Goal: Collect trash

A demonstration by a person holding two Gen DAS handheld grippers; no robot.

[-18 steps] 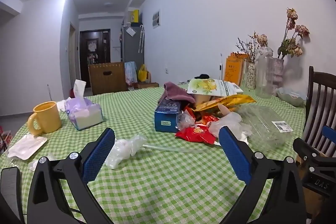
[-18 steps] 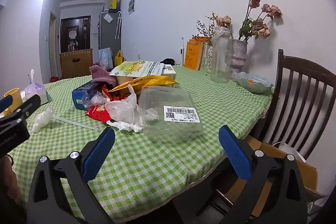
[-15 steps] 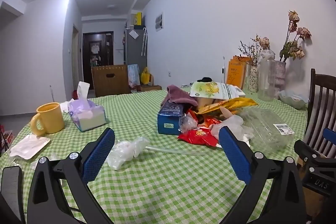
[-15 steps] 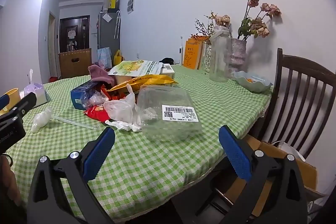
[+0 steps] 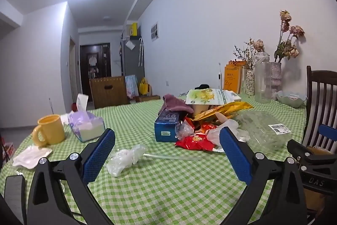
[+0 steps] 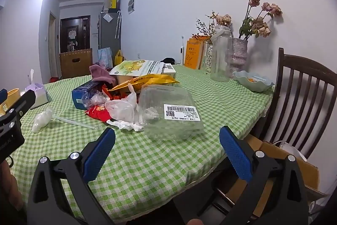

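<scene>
A heap of trash lies mid-table: a clear plastic clamshell [image 6: 171, 112] with a barcode label, a red snack wrapper [image 5: 194, 141], a crumpled clear bag [image 6: 123, 108], a yellow bag [image 5: 227, 109] and a blue carton [image 5: 167, 125]. A crumpled plastic bag [image 5: 124, 158] with a clear straw [image 5: 172, 157] lies nearer. My left gripper [image 5: 167, 154] is open above the near tablecloth, short of the bag. My right gripper [image 6: 167, 154] is open at the table's near edge, just short of the clamshell.
A green checked cloth covers the table [image 5: 168, 187]. A yellow mug [image 5: 49, 130], a tissue pack [image 5: 87, 127] and a white wrapper [image 5: 31, 156] sit left. Vases [image 6: 239, 56], a bottle [image 6: 220, 54] and a bowl [image 6: 253, 80] stand at the wall. A wooden chair [image 6: 303, 94] and a cardboard box [image 6: 280, 153] are on the right.
Both grippers have risen slightly and tilted up a little; the table contents sit a bit lower in view. Nothing was taken hold of.
</scene>
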